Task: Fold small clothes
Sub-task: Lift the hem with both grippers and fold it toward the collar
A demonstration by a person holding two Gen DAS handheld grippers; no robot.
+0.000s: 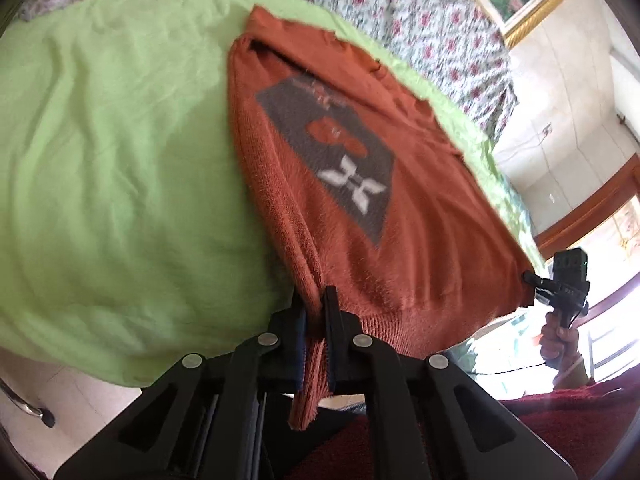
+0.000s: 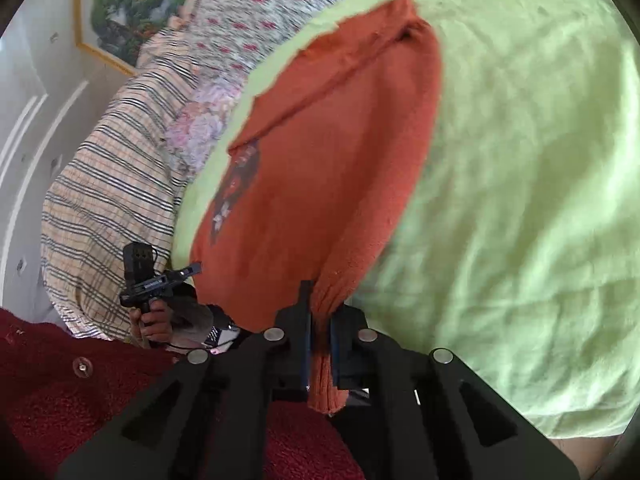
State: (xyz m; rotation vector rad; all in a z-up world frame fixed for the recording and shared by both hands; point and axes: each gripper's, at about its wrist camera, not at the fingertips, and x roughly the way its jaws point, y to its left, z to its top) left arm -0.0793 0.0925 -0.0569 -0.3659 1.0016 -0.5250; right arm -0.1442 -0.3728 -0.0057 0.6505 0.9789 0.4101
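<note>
A small rust-orange knitted sweater (image 1: 352, 152) with a grey patch and a white flower motif lies across a green sheet (image 1: 120, 140). My left gripper (image 1: 316, 300) is shut on the ribbed hem at the sweater's near left corner, and the cloth bunches between the pads and hangs below them. In the right wrist view the same sweater (image 2: 328, 152) stretches away from me. My right gripper (image 2: 320, 300) is shut on the hem's other corner, with a ribbed strip trailing below. Each gripper shows in the other's view, the right gripper (image 1: 532, 280) and the left gripper (image 2: 192, 270), each held by a hand.
The green sheet (image 2: 520, 200) covers a bed. Floral bedding (image 1: 420, 24) and a striped plaid cover (image 2: 112, 200) lie beyond it. A framed landscape picture (image 2: 120, 4) hangs on the wall. A dark red fleece garment (image 2: 80, 392) on the person fills the near bottom.
</note>
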